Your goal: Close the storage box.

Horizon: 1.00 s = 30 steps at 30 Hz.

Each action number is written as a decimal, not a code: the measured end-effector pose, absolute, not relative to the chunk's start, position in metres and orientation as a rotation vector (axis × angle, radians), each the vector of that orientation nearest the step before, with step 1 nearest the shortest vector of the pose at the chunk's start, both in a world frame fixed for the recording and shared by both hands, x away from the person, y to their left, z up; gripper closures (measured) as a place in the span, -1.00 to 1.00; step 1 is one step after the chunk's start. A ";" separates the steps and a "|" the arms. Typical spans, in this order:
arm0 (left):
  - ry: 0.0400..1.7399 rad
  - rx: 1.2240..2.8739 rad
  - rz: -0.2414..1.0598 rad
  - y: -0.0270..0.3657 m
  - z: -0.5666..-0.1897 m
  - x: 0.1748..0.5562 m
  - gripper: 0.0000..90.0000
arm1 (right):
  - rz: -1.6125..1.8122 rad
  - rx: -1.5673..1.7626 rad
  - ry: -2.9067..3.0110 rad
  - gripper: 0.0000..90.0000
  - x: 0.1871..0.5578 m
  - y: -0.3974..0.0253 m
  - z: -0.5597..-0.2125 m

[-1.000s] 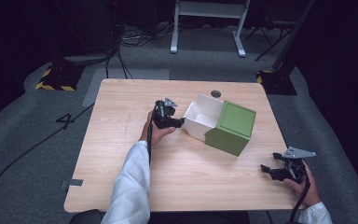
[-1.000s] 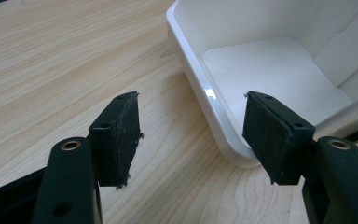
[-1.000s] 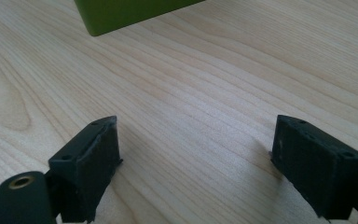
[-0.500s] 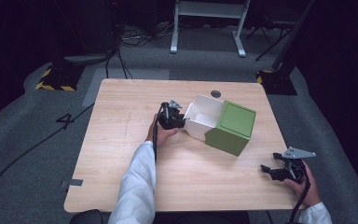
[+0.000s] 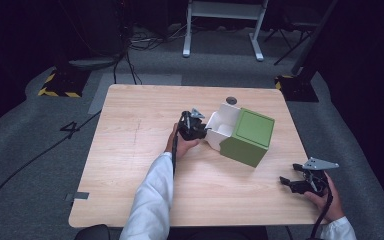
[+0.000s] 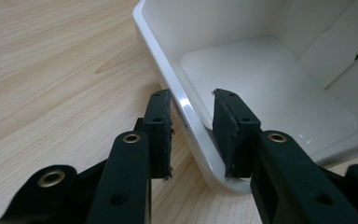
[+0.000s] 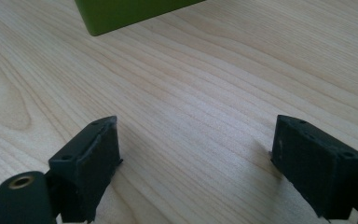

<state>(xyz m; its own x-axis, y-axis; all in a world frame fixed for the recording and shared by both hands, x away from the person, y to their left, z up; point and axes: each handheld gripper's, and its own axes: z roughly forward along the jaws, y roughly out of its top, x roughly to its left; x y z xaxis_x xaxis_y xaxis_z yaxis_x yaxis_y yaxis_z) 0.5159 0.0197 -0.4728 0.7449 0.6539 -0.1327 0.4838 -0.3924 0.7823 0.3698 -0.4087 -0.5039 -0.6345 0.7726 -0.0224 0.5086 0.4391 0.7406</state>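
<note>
A green box [image 5: 247, 137] lies mid-table with a white drawer [image 5: 222, 127] pulled out of its left end. My left gripper [image 5: 200, 131] is at the drawer's left wall. In the left gripper view the jaws [image 6: 191, 100] straddle the white drawer's rim [image 6: 186, 112], one pad outside and one inside, with thin gaps still showing, so it is open. The drawer [image 6: 270, 79] has nothing in it. My right gripper [image 5: 287, 182] rests low near the table's front right corner, open wide over bare wood [image 7: 196, 140]. The green box corner [image 7: 121, 11] shows far ahead of it.
The wooden table [image 5: 130, 150] has a small round grommet [image 5: 231, 100] behind the box. A white-sleeved forearm [image 5: 152, 195] crosses the front middle. Grey floor with cables and a desk frame [image 5: 225, 30] lies beyond the far edge.
My left gripper has moved right, from beside the drawer to over its left wall. The right gripper and the box have stayed put.
</note>
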 end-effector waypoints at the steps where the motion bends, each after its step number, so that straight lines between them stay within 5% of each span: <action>1: 0.856 2.068 0.239 0.017 -0.473 0.515 0.50 | 1.021 1.091 2.338 -0.66 0.370 -0.409 -0.504; 30: 0.768 2.109 0.240 -0.031 -0.467 0.497 0.38 | 1.022 1.091 2.338 -0.66 0.370 -0.409 -0.504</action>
